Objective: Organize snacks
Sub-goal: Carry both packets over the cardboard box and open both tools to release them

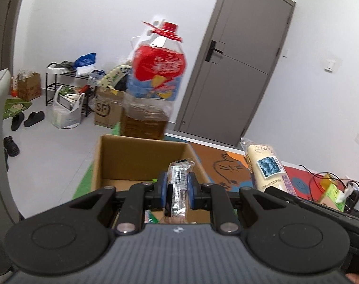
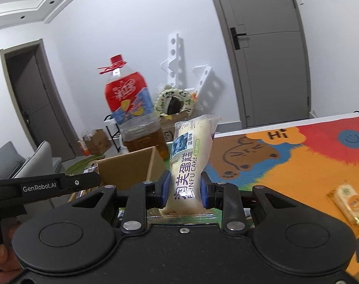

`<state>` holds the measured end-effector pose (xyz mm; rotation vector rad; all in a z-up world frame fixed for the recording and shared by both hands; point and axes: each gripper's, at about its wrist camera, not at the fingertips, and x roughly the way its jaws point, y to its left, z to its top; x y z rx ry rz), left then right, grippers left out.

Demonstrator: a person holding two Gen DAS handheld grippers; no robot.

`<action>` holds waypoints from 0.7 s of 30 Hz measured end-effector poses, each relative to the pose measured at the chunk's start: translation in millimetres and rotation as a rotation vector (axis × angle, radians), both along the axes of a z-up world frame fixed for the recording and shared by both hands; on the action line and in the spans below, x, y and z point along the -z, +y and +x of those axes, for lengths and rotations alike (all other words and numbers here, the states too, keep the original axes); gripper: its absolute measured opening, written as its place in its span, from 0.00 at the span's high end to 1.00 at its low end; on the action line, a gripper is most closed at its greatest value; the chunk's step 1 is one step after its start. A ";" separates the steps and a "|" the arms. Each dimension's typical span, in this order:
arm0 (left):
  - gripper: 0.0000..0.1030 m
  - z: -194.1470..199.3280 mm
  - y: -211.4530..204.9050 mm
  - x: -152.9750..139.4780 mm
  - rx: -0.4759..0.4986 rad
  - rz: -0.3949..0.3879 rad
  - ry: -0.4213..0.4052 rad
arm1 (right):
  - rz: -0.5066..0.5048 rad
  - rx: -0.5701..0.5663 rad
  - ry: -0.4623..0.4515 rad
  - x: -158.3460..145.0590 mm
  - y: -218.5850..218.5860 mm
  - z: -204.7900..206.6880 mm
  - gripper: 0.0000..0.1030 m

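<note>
Two snacks in hand, both mid-carry toward the cardboard box (image 1: pixel 141 158). Left gripper (image 1: pixel 177 185) is clamped on a small silver snack bar (image 1: pixel 178 182), box at 12 o'clock just beyond. Right gripper (image 2: pixel 184 189) squeezes the cake roll (image 2: pixel 190 163), box (image 2: pixel 129 168) at 10 o'clock. Next: get over the opening, w/ release probably one at a time; box contents mostly hidden.

Black linkage grippers, blue fingers (image 1: pixel 190 184), silver screws, white "GenRobot.AI" lettering.
</note>
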<state>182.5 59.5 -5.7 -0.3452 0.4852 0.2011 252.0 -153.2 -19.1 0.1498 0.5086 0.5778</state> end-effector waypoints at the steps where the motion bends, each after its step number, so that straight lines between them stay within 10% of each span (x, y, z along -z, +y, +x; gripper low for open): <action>1: 0.84 -0.9 4.5 0.3 -0.008 -0.002 0.000 | -0.002 -0.007 -0.001 -0.7 5.6 0.2 0.74; 21: 0.84 9.1 53.6 13.3 -0.070 -0.047 0.033 | -0.022 -0.168 0.084 11.4 77.4 16.7 0.64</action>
